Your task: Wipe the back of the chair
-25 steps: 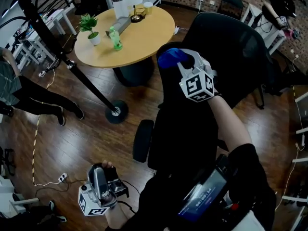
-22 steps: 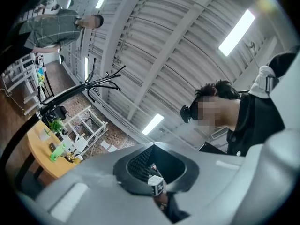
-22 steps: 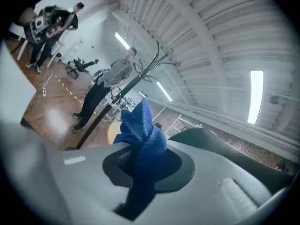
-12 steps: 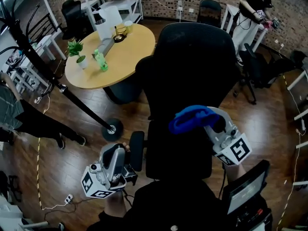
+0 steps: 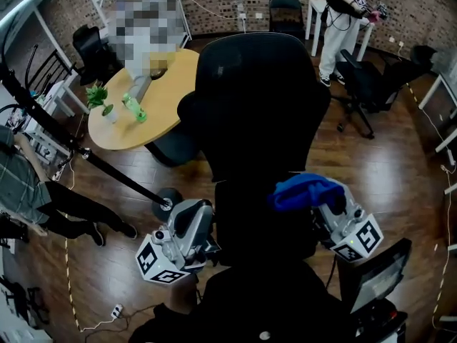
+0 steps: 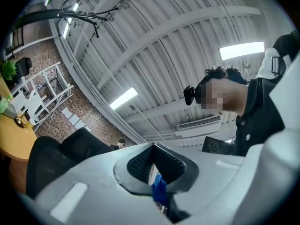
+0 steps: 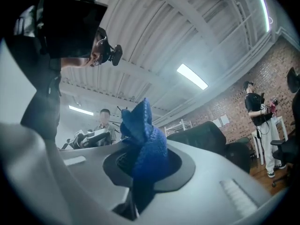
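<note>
The black mesh chair back (image 5: 257, 106) fills the middle of the head view, seen from behind. My right gripper (image 5: 318, 195) is shut on a crumpled blue cloth (image 5: 307, 190), held against the lower right of the chair back. In the right gripper view the blue cloth (image 7: 143, 139) sticks up out of the right gripper (image 7: 140, 172), which points toward the ceiling. My left gripper (image 5: 193, 219) is low at the chair's left side, shut and holding nothing. In its own view the left gripper (image 6: 152, 165) has its pads meeting.
A round wooden table (image 5: 168, 95) with a potted plant (image 5: 100, 98) and a green bottle (image 5: 134, 109) stands behind left. A black pole on a wheeled base (image 5: 168, 202) slants across the left. People stand at the left (image 5: 28, 191) and far right (image 5: 343, 13). More black chairs (image 5: 371, 77) sit at right.
My right gripper has brought the blue cloth down from the top of the chair back to its lower right. The left gripper has risen closer to the chair's left side.
</note>
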`<action>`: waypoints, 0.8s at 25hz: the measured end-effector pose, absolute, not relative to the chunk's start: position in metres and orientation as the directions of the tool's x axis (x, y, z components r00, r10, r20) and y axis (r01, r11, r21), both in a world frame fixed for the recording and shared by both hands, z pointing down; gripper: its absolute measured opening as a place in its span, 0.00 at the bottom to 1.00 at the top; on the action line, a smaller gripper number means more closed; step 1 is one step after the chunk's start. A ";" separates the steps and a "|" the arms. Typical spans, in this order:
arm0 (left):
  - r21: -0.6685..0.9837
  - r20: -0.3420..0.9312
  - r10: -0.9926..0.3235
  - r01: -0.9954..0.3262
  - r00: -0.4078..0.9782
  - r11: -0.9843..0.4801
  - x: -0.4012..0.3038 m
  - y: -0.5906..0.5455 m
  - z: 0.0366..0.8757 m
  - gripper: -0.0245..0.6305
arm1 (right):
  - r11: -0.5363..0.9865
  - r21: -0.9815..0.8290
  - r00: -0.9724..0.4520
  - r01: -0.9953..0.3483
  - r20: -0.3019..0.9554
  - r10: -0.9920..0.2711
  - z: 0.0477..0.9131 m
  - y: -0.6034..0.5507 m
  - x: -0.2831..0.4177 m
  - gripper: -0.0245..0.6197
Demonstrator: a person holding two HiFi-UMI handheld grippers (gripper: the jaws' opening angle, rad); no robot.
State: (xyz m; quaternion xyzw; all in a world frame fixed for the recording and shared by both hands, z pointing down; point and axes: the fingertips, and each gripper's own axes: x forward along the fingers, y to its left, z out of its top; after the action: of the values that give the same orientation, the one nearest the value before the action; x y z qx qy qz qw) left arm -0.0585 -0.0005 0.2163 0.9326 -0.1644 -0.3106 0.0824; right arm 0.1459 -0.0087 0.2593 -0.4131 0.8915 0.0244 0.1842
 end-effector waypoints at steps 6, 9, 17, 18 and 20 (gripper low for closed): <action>0.243 -0.554 -0.371 -0.282 0.745 -0.928 -0.055 0.008 0.212 0.04 | 0.683 -0.117 -0.608 -0.721 -0.367 -0.704 0.254 -0.004 0.148 0.12; 0.236 -0.557 -0.378 -0.296 0.739 -0.926 -0.056 0.010 0.210 0.04 | 0.693 -0.122 -0.612 -0.711 -0.377 -0.695 0.251 -0.004 0.147 0.12; 0.230 -0.566 -0.388 -0.312 0.727 -0.922 -0.055 0.019 0.210 0.04 | 0.713 -0.124 -0.631 -0.691 -0.379 -0.677 0.250 0.001 0.145 0.12; 0.230 -0.566 -0.389 -0.313 0.727 -0.921 -0.056 0.020 0.210 0.04 | 0.714 -0.124 -0.633 -0.689 -0.379 -0.676 0.250 0.001 0.145 0.11; 0.230 -0.565 -0.391 -0.317 0.726 -0.920 -0.055 0.021 0.210 0.04 | 0.717 -0.124 -0.635 -0.686 -0.379 -0.673 0.250 0.002 0.144 0.12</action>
State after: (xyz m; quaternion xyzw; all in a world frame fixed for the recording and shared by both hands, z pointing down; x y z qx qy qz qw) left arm -0.0554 0.0211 0.2105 0.9272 -0.1911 -0.3167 0.0585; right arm 0.1445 0.0018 0.2500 -0.3758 0.9041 0.0156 0.2029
